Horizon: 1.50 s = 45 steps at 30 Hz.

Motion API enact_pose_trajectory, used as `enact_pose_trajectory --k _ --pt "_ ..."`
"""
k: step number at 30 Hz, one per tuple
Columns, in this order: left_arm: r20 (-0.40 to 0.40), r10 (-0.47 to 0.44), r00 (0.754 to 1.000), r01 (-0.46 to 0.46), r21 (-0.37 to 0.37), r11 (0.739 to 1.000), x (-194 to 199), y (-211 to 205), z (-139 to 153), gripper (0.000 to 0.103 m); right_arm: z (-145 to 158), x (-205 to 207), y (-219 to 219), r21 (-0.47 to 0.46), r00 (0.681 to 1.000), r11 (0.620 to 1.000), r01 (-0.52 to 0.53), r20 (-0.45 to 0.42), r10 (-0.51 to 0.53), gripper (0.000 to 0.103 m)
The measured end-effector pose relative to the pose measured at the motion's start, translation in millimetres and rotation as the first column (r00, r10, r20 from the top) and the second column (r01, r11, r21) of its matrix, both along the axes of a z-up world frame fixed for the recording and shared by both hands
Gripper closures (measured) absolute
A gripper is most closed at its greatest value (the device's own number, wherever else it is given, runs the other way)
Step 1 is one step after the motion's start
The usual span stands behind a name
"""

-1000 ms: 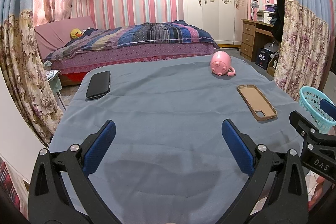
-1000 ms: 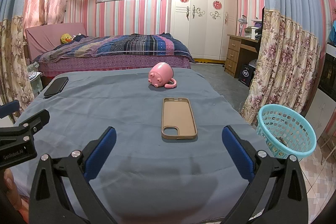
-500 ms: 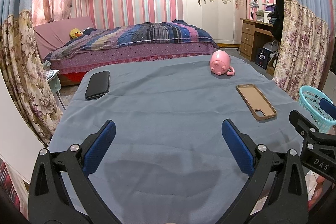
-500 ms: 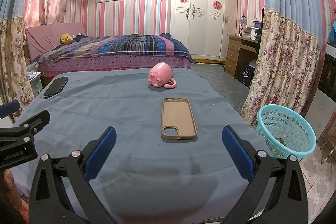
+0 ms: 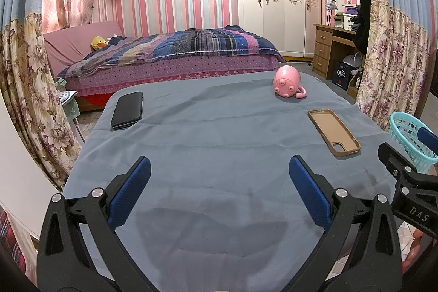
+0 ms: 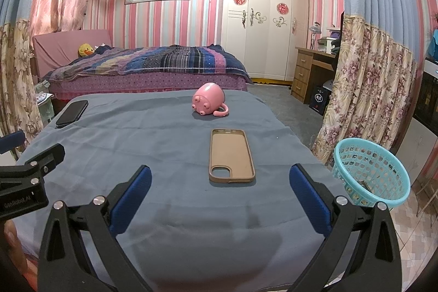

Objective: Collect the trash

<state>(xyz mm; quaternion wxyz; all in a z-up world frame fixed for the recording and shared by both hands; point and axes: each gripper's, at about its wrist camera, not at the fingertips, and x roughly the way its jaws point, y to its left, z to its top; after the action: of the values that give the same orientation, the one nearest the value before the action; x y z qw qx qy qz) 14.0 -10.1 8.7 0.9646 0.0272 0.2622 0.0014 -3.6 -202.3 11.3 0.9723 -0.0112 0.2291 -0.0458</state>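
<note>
Left two-finger gripper with blue pads (image 5: 219,188) spread wide, empty, hovering low over the near part of the grey-blue cloth-covered table (image 5: 219,144). Right two-finger gripper with blue pads (image 6: 220,189) likewise spread wide, gripping nothing, just beside the left one above the same near edge. No loose scrap visible on the cloth. Round turquoise plastic lattice basket (image 6: 372,171) off the table's right side, on the tiled floor, ahead and to the right of the right gripper's outer finger, near it but apart; seen in the left view at the far right edge (image 5: 405,138), partly hidden behind the right gripper's body. Openwork walls, solid rim, a few small dark and pale scraps at the bottom, too small to identify. Tan rubbery phone case (image 6: 231,155) lying flat, open side up, camera cutout toward the grippers, straight ahead of the right gripper and slightly left of its centre. Pink pig-faced mug (image 6: 209,99) tipped on its side farther back, curled handle resting on the cloth. Black rectangular phone (image 5: 127,110) flat near the far left corner, well apart from both grippers.
</note>
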Motion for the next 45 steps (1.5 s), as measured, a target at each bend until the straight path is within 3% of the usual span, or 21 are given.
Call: enact_pose_trajectory --k 45 --pt "0.010 -0.015 1.000 0.015 -0.009 1.000 -1.4 1.3 1.6 0.005 -1.8 0.8 -3.7 0.009 1.000 1.000 0.011 0.009 -0.011 0.005"
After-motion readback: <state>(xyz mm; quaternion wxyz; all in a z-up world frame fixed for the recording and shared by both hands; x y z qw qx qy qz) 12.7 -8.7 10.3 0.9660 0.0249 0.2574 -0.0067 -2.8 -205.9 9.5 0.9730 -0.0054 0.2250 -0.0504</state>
